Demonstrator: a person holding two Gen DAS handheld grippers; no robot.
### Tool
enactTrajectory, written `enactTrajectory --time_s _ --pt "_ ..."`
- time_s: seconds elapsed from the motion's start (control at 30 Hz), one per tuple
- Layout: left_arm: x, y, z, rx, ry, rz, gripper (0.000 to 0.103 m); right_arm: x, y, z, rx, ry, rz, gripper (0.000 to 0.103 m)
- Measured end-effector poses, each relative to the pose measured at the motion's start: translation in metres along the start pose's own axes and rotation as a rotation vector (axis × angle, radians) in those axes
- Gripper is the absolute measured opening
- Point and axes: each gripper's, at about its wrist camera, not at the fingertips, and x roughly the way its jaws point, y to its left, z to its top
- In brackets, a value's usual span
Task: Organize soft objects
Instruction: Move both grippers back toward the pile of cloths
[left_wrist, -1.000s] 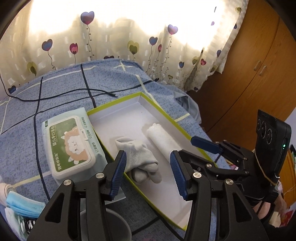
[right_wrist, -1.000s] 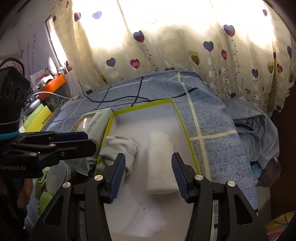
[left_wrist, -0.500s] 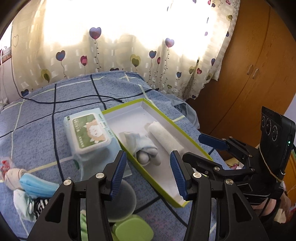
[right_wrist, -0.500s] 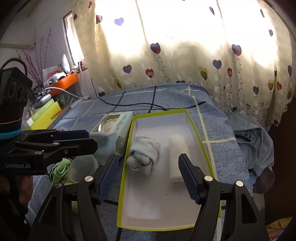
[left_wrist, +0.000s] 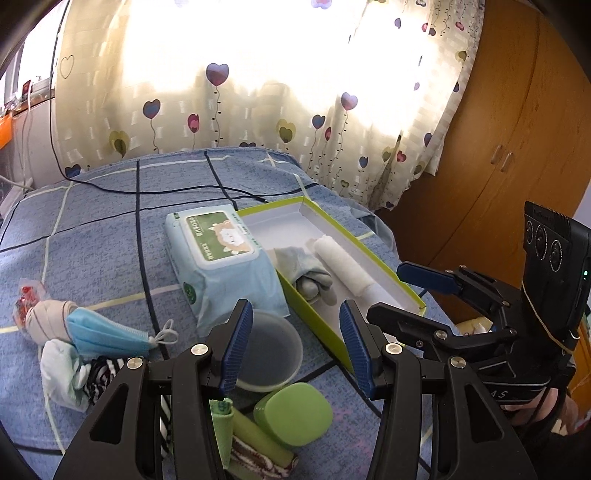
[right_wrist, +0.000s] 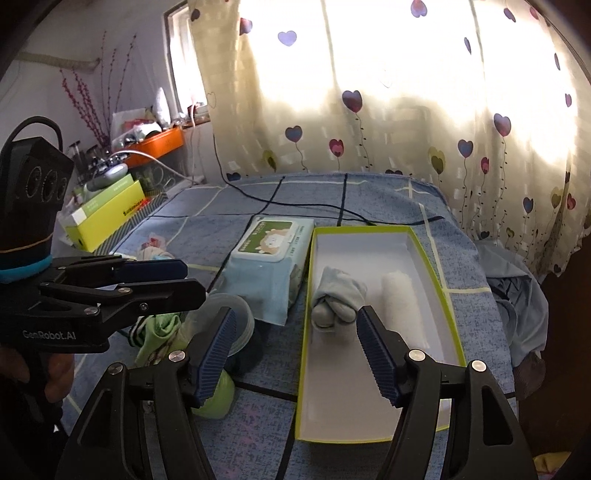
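Both tools hang above the bed with nothing between their fingers. The left hand-held gripper stands spread wide over a clear round bowl; the right hand-held gripper is likewise released, its jaws apart above the near end of the green-edged box. Inside that box lie a bundled grey sock and, just beside it, a rolled white towel (the two look close, though contact is hard to judge). A wet-wipes pack rests against the box's outer wall. Near the bed's left side sit a blue face mask, more balled socks and a green case.
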Motion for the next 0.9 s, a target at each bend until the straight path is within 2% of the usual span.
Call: enactTrajectory --time_s 0.9 --pt "-0.037 0.064 -0.045 -0.153 -0.040 0.085 0.050 0.019 0.053 0.005 -0.100 0.025 0.115 0.068"
